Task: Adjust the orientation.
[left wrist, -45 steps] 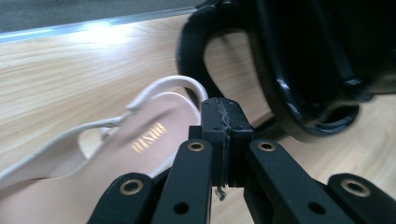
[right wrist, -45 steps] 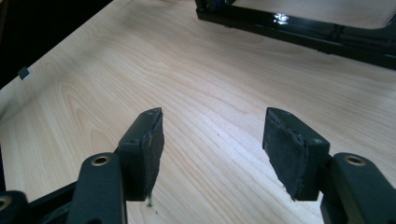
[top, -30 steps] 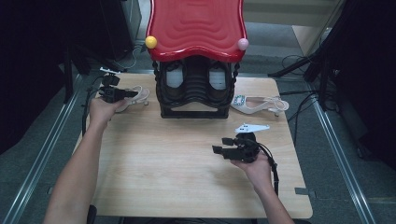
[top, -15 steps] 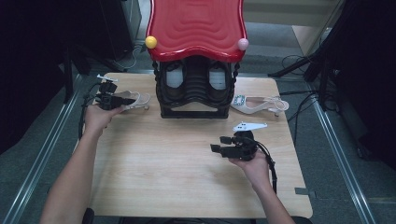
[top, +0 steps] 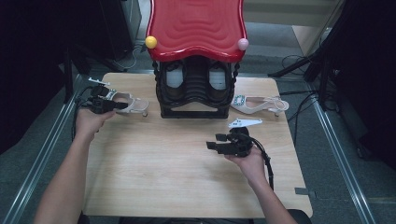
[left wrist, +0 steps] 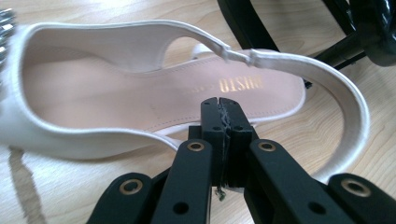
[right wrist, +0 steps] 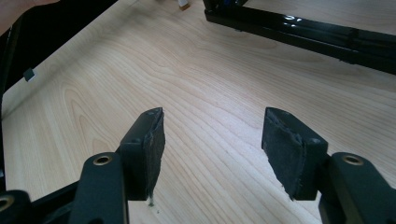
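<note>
A pale slingback sandal (top: 135, 105) lies on the wooden table (top: 177, 177) left of the rack, and in the left gripper view this sandal (left wrist: 140, 88) is close up with its insole showing. My left gripper (top: 122, 106) is shut, and the pressed-together tips of the left gripper (left wrist: 219, 105) pinch the sandal's thin near side edge. A matching sandal (top: 259, 103) lies right of the rack. My right gripper (top: 211, 145) hovers over bare wood at mid-right. In its own view the right gripper (right wrist: 212, 140) is open with nothing between the pads.
A black shoe rack (top: 196, 88) with a red wavy top (top: 196, 28) stands at the back centre and holds shoes. Its black frame (left wrist: 252, 28) is just beyond the left sandal. Its base bar (right wrist: 303, 32) crosses ahead of the right gripper. Metal rails flank the table.
My left hand has drawn back a little toward the table's near left, and the sandal has shifted with it. The right gripper has stayed put and open.
</note>
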A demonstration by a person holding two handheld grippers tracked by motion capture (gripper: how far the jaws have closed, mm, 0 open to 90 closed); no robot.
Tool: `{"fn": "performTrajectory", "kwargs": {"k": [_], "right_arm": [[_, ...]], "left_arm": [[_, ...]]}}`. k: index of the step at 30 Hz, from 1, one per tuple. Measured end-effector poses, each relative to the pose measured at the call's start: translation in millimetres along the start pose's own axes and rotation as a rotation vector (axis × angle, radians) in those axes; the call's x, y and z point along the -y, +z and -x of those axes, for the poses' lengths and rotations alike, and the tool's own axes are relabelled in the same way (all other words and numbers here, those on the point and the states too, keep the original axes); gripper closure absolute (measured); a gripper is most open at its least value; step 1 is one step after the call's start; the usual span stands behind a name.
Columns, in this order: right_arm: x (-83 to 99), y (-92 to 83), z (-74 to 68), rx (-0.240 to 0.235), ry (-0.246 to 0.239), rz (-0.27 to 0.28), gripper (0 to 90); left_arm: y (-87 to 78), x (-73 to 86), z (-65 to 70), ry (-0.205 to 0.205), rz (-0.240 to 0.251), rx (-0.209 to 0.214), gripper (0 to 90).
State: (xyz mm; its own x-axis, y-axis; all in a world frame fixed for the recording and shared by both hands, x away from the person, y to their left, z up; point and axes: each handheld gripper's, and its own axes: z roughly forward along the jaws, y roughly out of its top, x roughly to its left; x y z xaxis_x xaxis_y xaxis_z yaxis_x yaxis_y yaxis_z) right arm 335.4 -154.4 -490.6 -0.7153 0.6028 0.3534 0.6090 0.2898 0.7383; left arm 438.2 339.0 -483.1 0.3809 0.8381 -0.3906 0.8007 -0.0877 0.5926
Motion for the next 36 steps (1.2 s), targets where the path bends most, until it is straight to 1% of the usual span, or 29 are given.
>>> {"fn": "performTrajectory", "kwargs": {"k": [4, 7, 8, 11, 12, 14, 16, 19, 20, 21, 22, 23, 24, 25, 28, 30, 31, 34, 36], "right_arm": [[-2.5, 4.2, -0.9, -0.008, -0.008, -0.002, 40.0], [-3.7, 6.6, -1.4, -0.014, -0.012, -0.006, 40.0], [-4.0, 7.2, -1.6, -0.014, -0.011, -0.006, 40.0], [-5.1, 8.9, -1.2, -0.017, -0.009, -0.009, 40.1], [-5.4, 9.3, -1.4, -0.018, -0.007, -0.009, 40.0], [-6.1, 10.4, -1.6, -0.019, -0.013, -0.008, 40.0], [-6.4, 11.0, -2.1, -0.021, -0.012, -0.011, 40.0], [-6.5, 11.5, -2.3, -0.021, -0.011, -0.013, 40.0], [-6.4, 11.5, -2.2, -0.02, -0.012, -0.015, 40.0], [-6.4, 11.4, -2.2, -0.019, -0.01, -0.015, 40.0], [-6.4, 11.5, -1.9, -0.018, -0.01, -0.015, 40.0], [-6.4, 11.6, -1.8, -0.018, -0.006, -0.015, 40.0], [-6.4, 11.8, -1.6, -0.019, -0.009, -0.016, 40.0], [-6.3, 11.9, -1.6, -0.018, -0.01, -0.017, 40.0], [-6.2, 12.5, -2.6, -0.019, -0.01, -0.019, 40.0], [-6.2, 12.8, -2.8, -0.022, -0.012, -0.018, 40.0], [-6.3, 13.0, -2.9, -0.022, -0.013, -0.02, 40.0], [-6.2, 13.3, -3.1, -0.023, -0.014, -0.02, 40.0], [-6.0, 13.1, -3.5, -0.022, -0.015, -0.022, 40.0]], "left_arm": [[-5.1, 1.4, -3.4, -0.003, -0.006, -0.014, 89.9], [-8.2, 2.9, -6.1, -0.015, -0.005, -0.023, 90.0], [-9.9, 3.3, -7.1, -0.016, -0.012, -0.025, 89.9], [-13.1, 5.2, -9.0, -0.025, -0.005, -0.042, 89.9], [-14.3, 5.4, -9.3, -0.025, -0.012, -0.043, 89.9], [-16.0, 5.6, -9.9, -0.019, -0.014, -0.059, 89.9], [-18.0, 5.6, -10.7, -0.014, -0.019, -0.086, 89.8], [-22.4, 5.5, -12.8, -0.016, -0.018, -0.119, 88.8], [-23.8, 5.4, -13.8, -0.022, -0.02, -0.12, 88.5], [-25.0, 5.5, -14.6, -0.019, -0.02, -0.126, 88.2], [-25.5, 5.6, -14.9, -0.027, -0.01, -0.131, 88.0], [-27.0, 5.5, -15.6, -0.025, -0.014, -0.128, 87.6], [-27.3, 5.5, -15.1, -0.038, -0.005, -0.127, 87.2], [-27.9, 5.4, -14.8, -0.041, -0.004, -0.124, 86.7], [-31.2, 5.5, -11.4, -0.043, 0.015, -0.116, 82.7], [-34.8, 5.1, -7.0, -0.046, 0.03, -0.127, 78.7], [-36.7, 4.9, -5.5, -0.039, 0.038, -0.135, 76.9], [-41.1, 4.6, -3.5, -0.05, 0.057, -0.151, 69.9], [-41.3, 5.2, -3.4, -0.056, 0.056, -0.171, 65.7]]}}
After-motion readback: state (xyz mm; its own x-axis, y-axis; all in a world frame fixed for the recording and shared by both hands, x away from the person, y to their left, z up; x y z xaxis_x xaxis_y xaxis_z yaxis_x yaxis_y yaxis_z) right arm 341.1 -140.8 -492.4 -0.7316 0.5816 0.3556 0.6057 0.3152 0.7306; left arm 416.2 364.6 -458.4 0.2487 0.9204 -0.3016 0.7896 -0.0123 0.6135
